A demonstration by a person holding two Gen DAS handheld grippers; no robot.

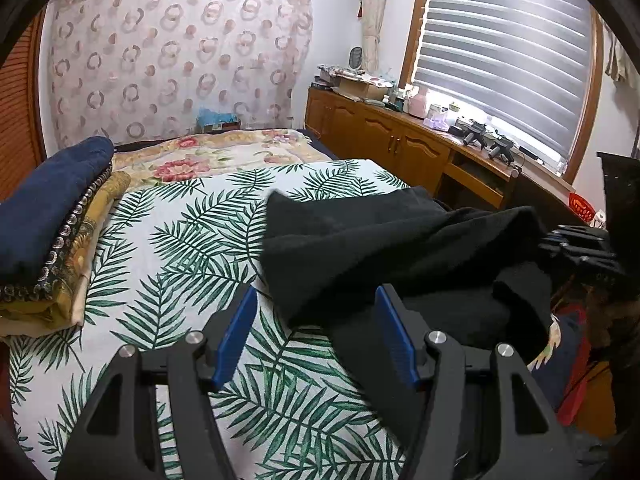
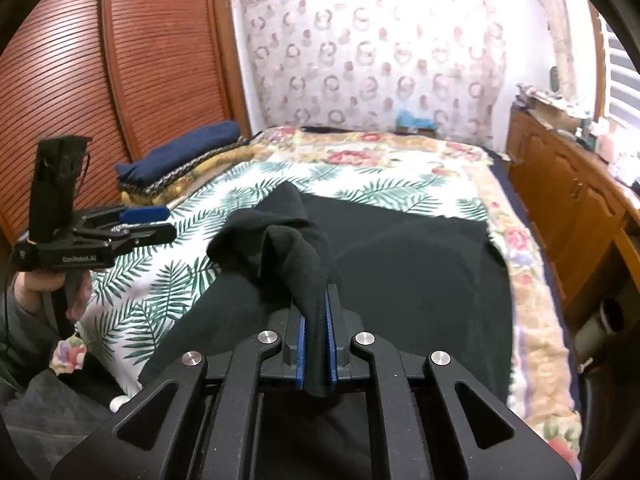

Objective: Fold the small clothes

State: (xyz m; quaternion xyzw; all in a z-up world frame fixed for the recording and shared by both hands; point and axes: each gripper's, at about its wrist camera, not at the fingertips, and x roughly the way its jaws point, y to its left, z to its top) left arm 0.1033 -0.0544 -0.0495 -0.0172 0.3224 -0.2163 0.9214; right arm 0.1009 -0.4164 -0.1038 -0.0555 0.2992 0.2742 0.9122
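Note:
A black garment (image 1: 380,240) (image 2: 420,264) lies spread on the palm-leaf sheet (image 1: 180,240) (image 2: 172,280) of the bed. My right gripper (image 2: 316,312) is shut on a bunched fold of it, lifted off the bed, with cloth hanging out behind the blue pads (image 2: 301,356). In the left wrist view the right gripper (image 1: 572,252) shows dark at the right edge, with the fabric rising toward it. My left gripper (image 1: 316,294) (image 2: 166,222) stands open over the garment's left edge, with nothing pinched between its fingers. A person's hand (image 2: 48,284) holds its handle.
A stack of folded clothes with a navy piece on top (image 1: 48,208) (image 2: 188,148) sits at the bed's left side. A wooden cabinet (image 1: 380,132) (image 2: 560,200) runs along the right. Louvred wardrobe doors (image 2: 120,60) stand at left. Coloured clothes (image 1: 572,360) lie at the near right.

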